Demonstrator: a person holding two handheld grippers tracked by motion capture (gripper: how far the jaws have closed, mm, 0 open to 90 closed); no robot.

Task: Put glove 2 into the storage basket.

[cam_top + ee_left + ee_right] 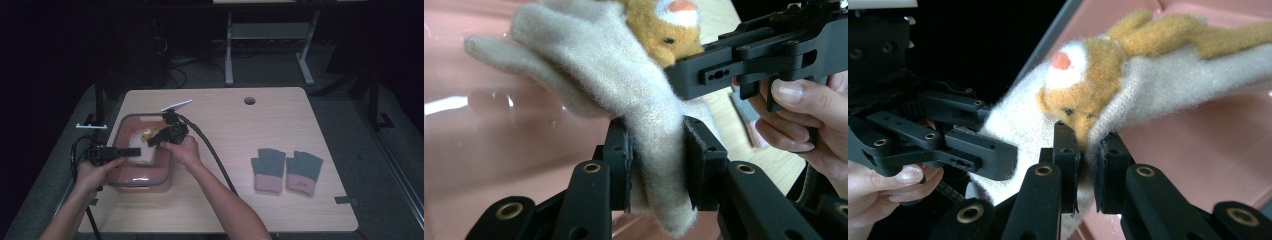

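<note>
A cream woolly glove [143,153] with an orange animal face [148,134] hangs over a pink tub [131,180] at the table's left. My left gripper [134,152] is shut on the glove's cuff [659,165], which is pinched between the two black jaws in the left gripper view. My right gripper [154,142] is shut on the glove's edge [1087,150] just under the animal face [1080,95]. The glove [1168,85] stretches away to the right over the tub's pink bottom [1208,150]. The other gripper's body [764,55] shows close behind the glove.
A pair of grey gloves with pink cuffs [286,171] lies flat at the table's right. The tub has a grey rim [168,172]. A round cable hole [249,100] sits near the far edge. Black cables trail from both grippers.
</note>
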